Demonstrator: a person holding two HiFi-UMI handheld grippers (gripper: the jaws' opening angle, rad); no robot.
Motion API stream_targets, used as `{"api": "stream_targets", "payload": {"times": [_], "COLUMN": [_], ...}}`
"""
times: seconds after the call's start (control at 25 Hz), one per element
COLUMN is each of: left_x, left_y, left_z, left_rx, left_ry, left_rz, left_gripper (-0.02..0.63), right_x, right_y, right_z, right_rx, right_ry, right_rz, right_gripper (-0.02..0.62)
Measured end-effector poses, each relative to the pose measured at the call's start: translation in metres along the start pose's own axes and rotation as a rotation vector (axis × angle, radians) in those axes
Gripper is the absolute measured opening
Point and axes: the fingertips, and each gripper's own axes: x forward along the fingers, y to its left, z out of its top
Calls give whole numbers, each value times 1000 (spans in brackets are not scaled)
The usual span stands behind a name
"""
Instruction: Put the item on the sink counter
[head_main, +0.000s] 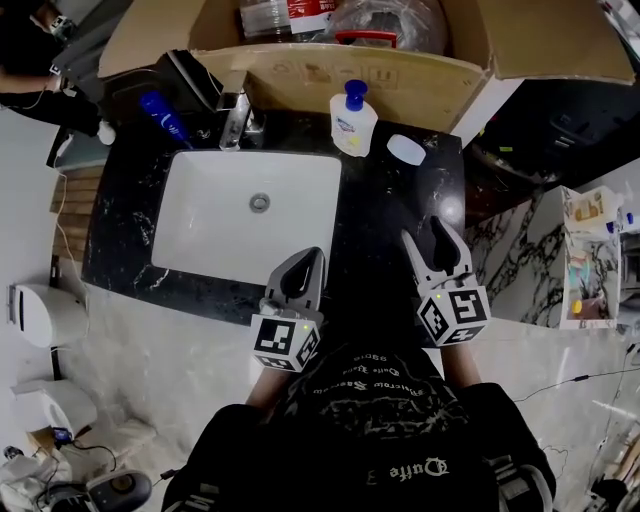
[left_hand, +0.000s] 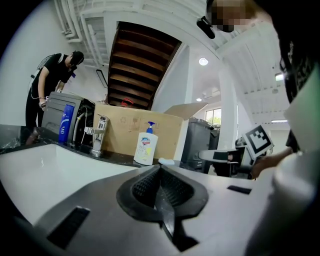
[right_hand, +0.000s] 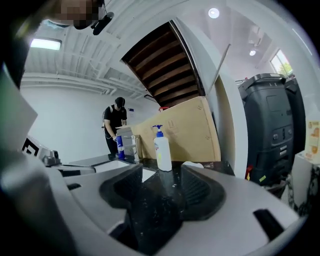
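Note:
A white pump bottle with a blue top (head_main: 353, 118) (left_hand: 146, 145) (right_hand: 162, 150) stands upright at the back of the black marble sink counter (head_main: 385, 215). A small white oval soap piece (head_main: 405, 149) (left_hand: 166, 161) (right_hand: 192, 164) lies just right of it. My left gripper (head_main: 305, 262) (left_hand: 161, 172) hovers over the basin's front right corner, shut and empty. My right gripper (head_main: 428, 235) (right_hand: 162, 187) is open over the bare counter right of the basin, with nothing between its fingers.
The white basin (head_main: 215, 225) fills the counter's left half, with a chrome faucet (head_main: 236, 118) and a blue tube (head_main: 163, 118) behind it. An open cardboard box (head_main: 350, 70) holding bottles stands behind the counter. A person (right_hand: 115, 127) stands at the far left. A toilet (head_main: 40, 310) sits lower left.

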Motion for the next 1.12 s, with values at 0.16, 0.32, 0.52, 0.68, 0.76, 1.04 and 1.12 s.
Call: {"api": "stream_targets", "payload": {"times": [0.16,0.32,0.52,0.68,0.76,1.04,1.12], "left_x": [1,0,-1,-3,-3,-5,-5], "left_y": [-10,-15,-16,-21,-23,-21,-20], "left_z": [-3,-4,-3,-4,-5,-7,-7], "left_rx": [4,16,18,24,29,33,33], "left_ry": [1,-1,-7,-9,-6,-1,-1], "left_rz": [-22,-30,-32,-38,-42,-29,-25], "left_gripper": [6,6,6,6,6,6,8], "right_x": [-12,-14,-17,-17,-16,-16,-15], "right_y": [18,24,26,34,38,49,50], "right_z": [-21,-24,-11,-10,-12,-23,-23], "right_rx": [11,-8,-58,-70,-79,-125,-128], "right_ry": [31,35,-1,-13,-6,30,29], "right_rz": [13,20,13,20,19,38,44], "right_gripper": [236,236,162,101,61,0,-2]}}
